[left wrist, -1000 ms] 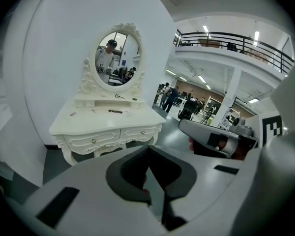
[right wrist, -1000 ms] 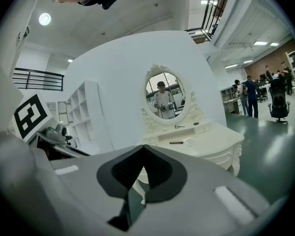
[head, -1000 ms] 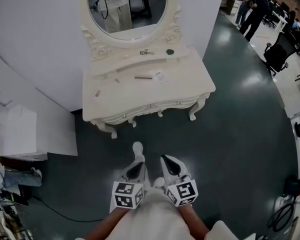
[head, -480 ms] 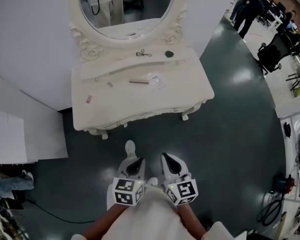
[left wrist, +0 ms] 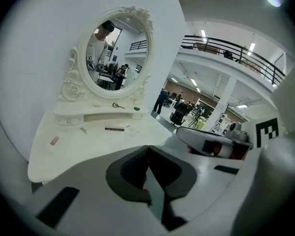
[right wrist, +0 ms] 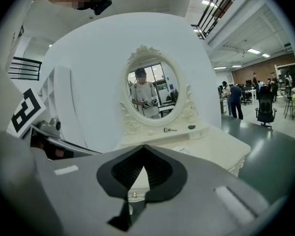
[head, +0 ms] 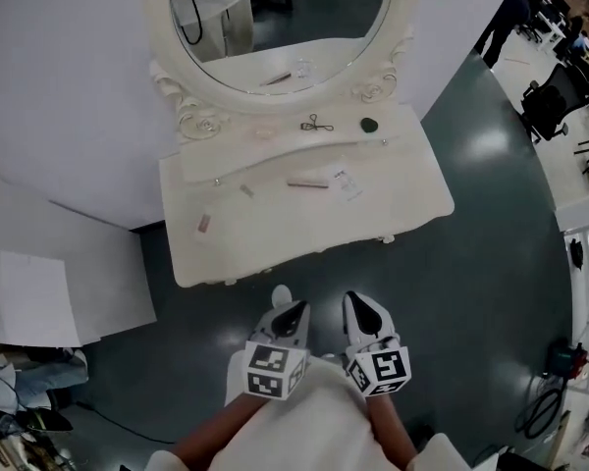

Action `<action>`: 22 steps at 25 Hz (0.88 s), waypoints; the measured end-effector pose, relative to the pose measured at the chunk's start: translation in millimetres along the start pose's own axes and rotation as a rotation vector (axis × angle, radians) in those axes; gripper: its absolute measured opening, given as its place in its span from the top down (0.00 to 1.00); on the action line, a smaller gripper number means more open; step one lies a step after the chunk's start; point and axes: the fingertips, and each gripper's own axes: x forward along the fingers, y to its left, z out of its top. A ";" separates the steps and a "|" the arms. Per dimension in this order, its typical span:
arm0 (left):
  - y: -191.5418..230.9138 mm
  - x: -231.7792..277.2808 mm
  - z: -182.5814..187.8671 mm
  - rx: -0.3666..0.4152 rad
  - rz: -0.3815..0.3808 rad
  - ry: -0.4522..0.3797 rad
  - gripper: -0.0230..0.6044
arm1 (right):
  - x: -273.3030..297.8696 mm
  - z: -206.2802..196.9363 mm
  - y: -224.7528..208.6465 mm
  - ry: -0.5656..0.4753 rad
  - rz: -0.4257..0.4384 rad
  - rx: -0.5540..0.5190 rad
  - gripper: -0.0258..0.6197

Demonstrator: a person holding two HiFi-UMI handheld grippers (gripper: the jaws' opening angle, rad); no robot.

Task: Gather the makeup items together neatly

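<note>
The left gripper and right gripper are side by side over the dark floor, well apart from the oval mirror, each with its jaws pressed together on nothing. On the white tabletop, an eyelash curler and a small dark green thing lie just below the mirror's frame. A brown stick and a clear packet lie further out from it, and a pink piece lies farthest, to its lower left.
</note>
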 end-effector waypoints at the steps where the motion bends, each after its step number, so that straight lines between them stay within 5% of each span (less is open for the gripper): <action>1: 7.5 1.2 8.2 0.006 -0.006 -0.006 0.95 | 10.6 3.3 0.0 0.002 -0.009 0.002 0.96; 12: 67.3 19.9 68.8 -0.014 -0.051 -0.042 0.95 | 82.6 34.1 13.2 -0.013 -0.050 -0.023 0.96; 22: 69.1 51.5 88.3 0.006 -0.059 -0.016 0.95 | 115.8 48.7 -12.8 0.004 -0.037 -0.018 0.96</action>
